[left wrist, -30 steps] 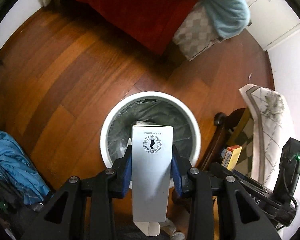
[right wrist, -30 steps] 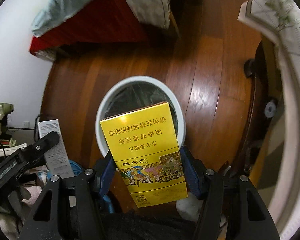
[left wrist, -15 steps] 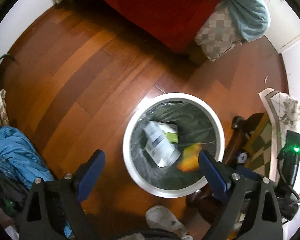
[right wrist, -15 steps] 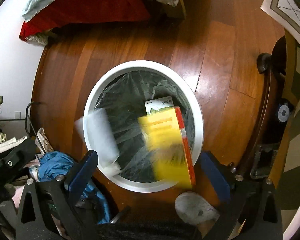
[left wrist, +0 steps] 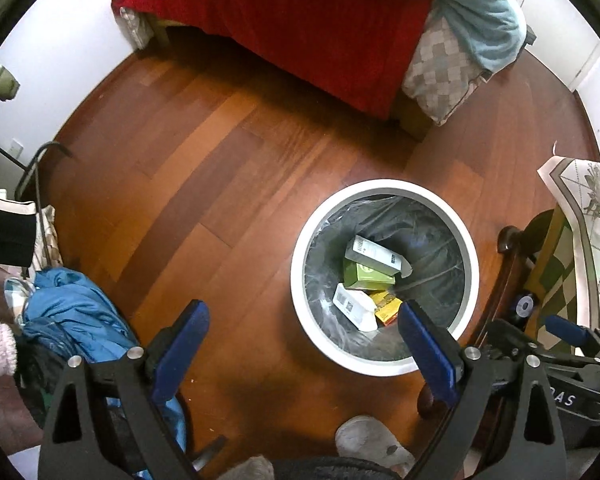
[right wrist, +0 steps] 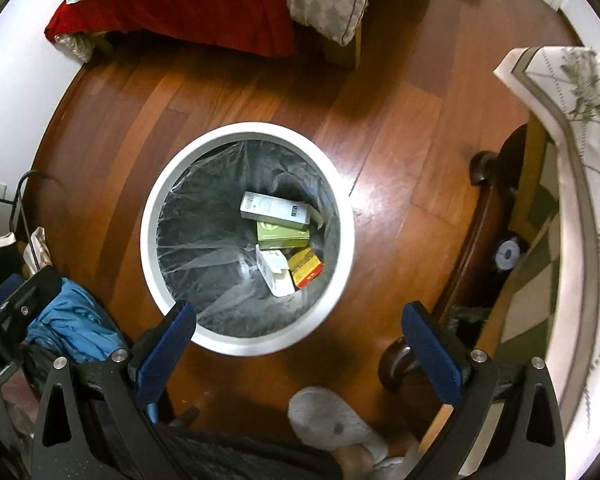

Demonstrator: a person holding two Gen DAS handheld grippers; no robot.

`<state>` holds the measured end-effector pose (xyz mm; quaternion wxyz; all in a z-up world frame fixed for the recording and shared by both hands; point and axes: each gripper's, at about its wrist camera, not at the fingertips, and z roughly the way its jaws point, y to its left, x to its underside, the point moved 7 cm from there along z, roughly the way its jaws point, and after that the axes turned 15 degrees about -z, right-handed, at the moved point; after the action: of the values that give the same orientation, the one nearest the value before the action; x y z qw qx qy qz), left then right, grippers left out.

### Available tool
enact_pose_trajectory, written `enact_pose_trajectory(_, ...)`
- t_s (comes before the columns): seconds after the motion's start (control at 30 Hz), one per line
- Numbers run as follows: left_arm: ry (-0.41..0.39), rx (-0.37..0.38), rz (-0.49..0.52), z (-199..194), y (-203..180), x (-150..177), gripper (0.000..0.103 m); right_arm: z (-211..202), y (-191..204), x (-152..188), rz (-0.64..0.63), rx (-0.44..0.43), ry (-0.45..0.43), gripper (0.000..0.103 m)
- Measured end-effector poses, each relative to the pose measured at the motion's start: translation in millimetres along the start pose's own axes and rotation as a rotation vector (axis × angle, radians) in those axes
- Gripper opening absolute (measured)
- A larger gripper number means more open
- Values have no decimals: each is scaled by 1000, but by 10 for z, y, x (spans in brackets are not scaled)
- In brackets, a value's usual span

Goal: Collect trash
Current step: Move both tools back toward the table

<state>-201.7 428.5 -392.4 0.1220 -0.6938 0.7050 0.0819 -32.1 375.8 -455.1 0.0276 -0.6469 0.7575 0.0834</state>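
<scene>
My left hand-held gripper (left wrist: pixel 304 344) and right hand-held gripper (right wrist: pixel 298 344), jaws just sprung wide apart with nothing between them, hang above the white trash bin (right wrist: pixel 152 216) on the wooden floor (left wrist: pixel 204 184); the white carton (right wrist: pixel 275 273) and yellow box (right wrist: pixel 306 267) lie inside.

Bin (right wrist: pixel 247 346) mouth clear, chair (right wrist: pixel 476 240) beside

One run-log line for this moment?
left gripper: open, empty | right gripper: open, empty | bin: four boxes inside | step: drop done
</scene>
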Motion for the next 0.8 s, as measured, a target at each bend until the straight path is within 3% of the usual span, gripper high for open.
enact_pose_trajectory(0.4, -104, -11, 8, -576, 84, 159, 96, -666, 91, 244, -39, 44, -110, 103)
enact_pose_trajectory(0.57, -180, -21, 14, -994, 129, 252, 96, -1075, 153, 352, -48, 54, -185, 103)
enact_pose_trajectory(0.8, -294, -33, 25, -1700, 130, 424, 96, -1809, 184, 614, -34, 2, -312, 103)
